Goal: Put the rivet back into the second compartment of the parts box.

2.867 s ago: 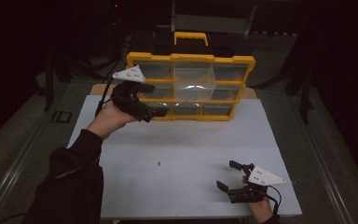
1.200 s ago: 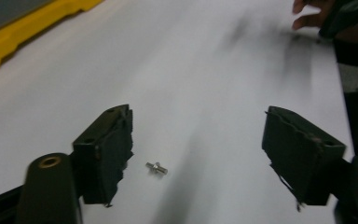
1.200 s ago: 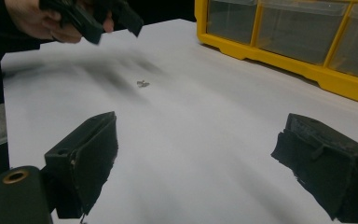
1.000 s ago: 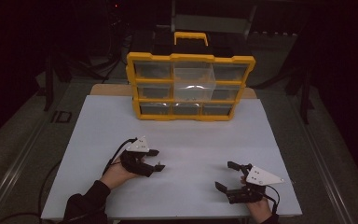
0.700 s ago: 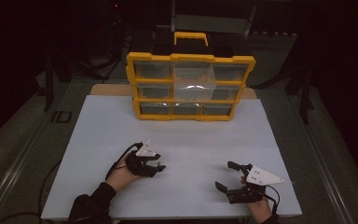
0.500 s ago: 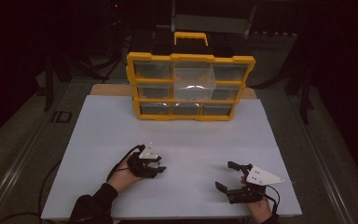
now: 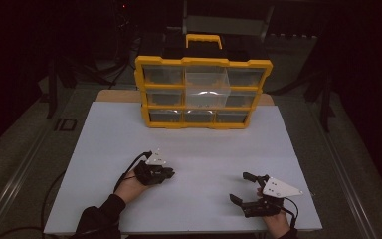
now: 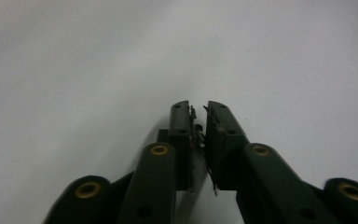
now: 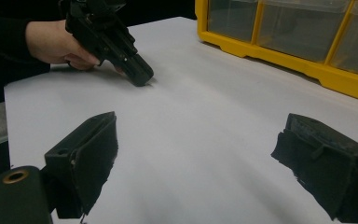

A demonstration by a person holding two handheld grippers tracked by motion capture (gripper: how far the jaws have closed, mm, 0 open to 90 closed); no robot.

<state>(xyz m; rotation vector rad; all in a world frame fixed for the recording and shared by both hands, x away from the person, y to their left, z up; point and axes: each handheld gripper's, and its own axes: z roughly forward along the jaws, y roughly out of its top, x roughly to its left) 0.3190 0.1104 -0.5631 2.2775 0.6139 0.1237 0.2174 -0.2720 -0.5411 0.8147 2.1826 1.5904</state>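
My left gripper (image 7: pixel 169 173) rests low on the white table sheet (image 7: pixel 204 149), left of centre, with a hand around it. Its jaws have just been closing and now stand almost together. In the left gripper view the left gripper (image 8: pixel 198 108) pinches a tiny dark piece (image 8: pixel 198 134) between its pads, just above the sheet. My right gripper (image 7: pixel 239 186) lies near the front right edge, open, with nothing between its fingers. The right gripper view looks past the right gripper (image 9: pixel 200 121) to the left gripper (image 9: pixel 139 76), tip down on the sheet.
A yellow drawer organizer (image 7: pixel 203 92) with clear drawers and a black top handle stands upright at the back of the sheet; its lower edge (image 9: pixel 279 60) appears in the right gripper view. Dark floor and cables surround the table.
The left hand came down from the organizer to the sheet, slid a little right, and its jaws closed over a small dark speck there. The right gripper has stayed put.
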